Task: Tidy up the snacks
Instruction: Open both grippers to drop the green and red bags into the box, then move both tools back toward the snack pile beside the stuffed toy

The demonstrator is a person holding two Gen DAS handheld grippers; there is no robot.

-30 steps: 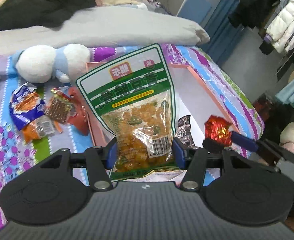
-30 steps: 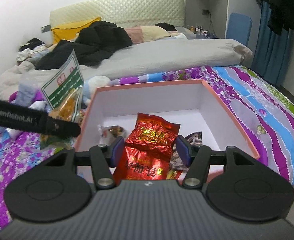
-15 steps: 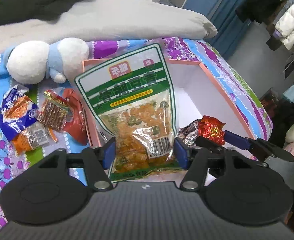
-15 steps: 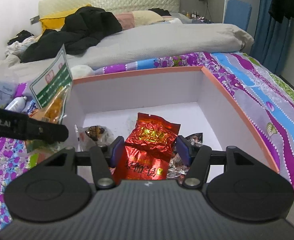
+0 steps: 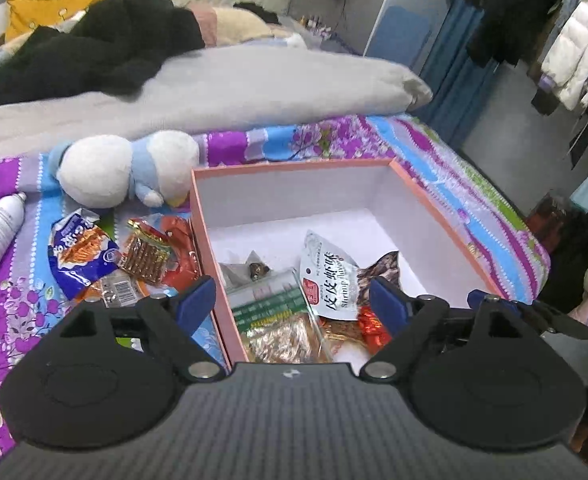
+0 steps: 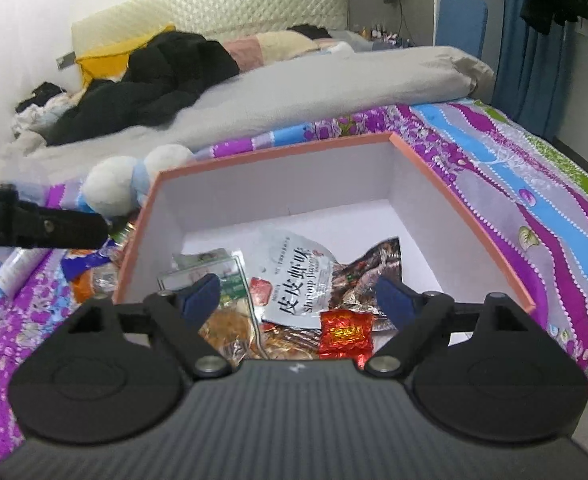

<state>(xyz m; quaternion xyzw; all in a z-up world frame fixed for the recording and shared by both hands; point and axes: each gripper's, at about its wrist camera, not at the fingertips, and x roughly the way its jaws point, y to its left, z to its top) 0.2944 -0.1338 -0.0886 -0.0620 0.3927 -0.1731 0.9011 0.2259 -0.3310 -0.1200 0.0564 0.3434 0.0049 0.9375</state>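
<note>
Pink-rimmed box (image 5: 446,220), snack packets (image 5: 326,276) inside

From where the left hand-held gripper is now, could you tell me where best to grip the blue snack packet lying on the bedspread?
Probably the blue snack packet by its crimped upper end, from above: it lies flat, that end is free, while its lower end overlaps other wrappers.

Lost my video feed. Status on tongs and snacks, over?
Both tongs just opened, empty. Green bean bag and red packet lie in pink box. Blue packet waits outside.
</note>
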